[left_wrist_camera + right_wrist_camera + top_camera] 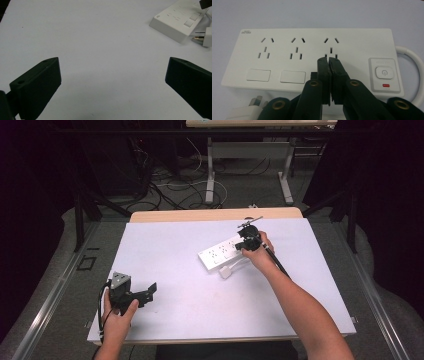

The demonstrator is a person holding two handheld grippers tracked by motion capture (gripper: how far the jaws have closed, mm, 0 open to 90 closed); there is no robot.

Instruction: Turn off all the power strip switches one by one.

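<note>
On the white table, the right gripper, jaws pressed together, rests on a power strip, likely poking it; left gripper waits, spread.

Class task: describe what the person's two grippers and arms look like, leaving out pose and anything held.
Both are black two-jaw grippers. The left gripper carries a grey three-cornered plate and blocky jaws with small holes. The right gripper has brass-ringed holes and a black cable. Forearms show no sleeves.

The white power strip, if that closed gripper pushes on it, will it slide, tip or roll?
The power strip lies flat and broad on the smooth white table, so it would probably slide, not tip or roll. Its rigid-looking casing likely won't flex. The attached cable loops beside it and may drag or swing it.
</note>
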